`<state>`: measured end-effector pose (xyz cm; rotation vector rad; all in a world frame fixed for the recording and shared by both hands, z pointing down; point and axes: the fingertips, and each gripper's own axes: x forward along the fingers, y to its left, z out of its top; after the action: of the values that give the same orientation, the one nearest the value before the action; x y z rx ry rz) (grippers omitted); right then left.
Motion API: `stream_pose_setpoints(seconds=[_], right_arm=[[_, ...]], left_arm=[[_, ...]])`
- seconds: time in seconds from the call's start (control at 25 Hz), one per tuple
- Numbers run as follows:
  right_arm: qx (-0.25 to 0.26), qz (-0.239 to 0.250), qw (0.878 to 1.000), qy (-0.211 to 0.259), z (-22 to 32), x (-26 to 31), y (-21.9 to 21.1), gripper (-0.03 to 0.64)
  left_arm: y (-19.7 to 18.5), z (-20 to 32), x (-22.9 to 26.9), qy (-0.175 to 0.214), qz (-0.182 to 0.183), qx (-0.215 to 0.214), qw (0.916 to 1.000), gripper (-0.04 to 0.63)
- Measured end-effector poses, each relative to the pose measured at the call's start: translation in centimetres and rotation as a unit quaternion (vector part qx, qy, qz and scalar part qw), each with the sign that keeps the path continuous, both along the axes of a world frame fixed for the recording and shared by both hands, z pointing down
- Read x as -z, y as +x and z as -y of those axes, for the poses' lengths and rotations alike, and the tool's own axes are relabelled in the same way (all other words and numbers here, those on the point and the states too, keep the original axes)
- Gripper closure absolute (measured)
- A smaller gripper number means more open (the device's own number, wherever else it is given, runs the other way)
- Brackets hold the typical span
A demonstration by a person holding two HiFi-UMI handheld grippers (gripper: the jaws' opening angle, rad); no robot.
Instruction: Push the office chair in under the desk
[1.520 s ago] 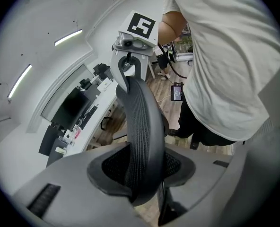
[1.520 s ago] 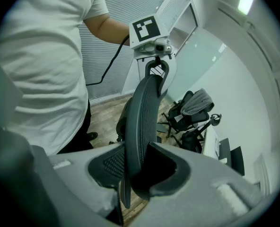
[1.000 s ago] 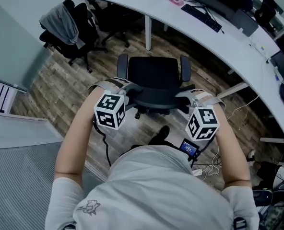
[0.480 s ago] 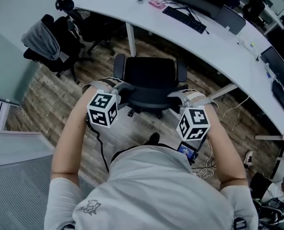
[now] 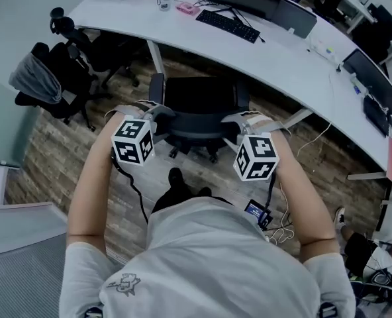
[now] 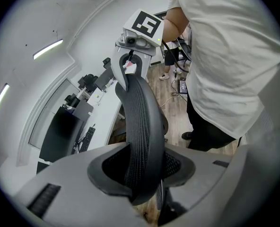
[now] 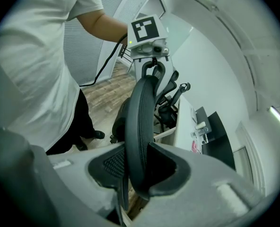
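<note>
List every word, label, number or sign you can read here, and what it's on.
No legible text anywhere.
Shirt print: too small to read.
Small screen at the person's waist: too blurred.
Left marker cube and right marker cube: black-and-white patterns, no letters.

Both bare forearms stretched forward through mid-frame, left tool (image 5: 155, 113) and right tool (image 5: 239, 120) level and side by side, each tool's jaws clamped over the chair back (image 5: 196, 126) rim
</note>
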<state>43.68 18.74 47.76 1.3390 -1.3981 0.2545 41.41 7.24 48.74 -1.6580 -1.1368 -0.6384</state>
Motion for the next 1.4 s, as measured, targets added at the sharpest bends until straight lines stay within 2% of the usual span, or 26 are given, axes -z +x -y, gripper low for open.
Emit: stream_pose_setpoints(seconds=[0.68, 1.4], right_arm=[[-0.070, 0.017, 0.997, -0.012, -2.1, -0.3, 9.0, 0.503], [-0.177, 0.026, 0.984, -0.018, -1.5, -0.2, 18.9, 0.500]], left_arm=[[10.5, -2.0, -0.2, -0.005, 0.014, -0.068, 0.9976, 0.449], [22.8, -1.5, -0.1, 0.005, 0.021, -0.172, 0.9849, 0.449]])
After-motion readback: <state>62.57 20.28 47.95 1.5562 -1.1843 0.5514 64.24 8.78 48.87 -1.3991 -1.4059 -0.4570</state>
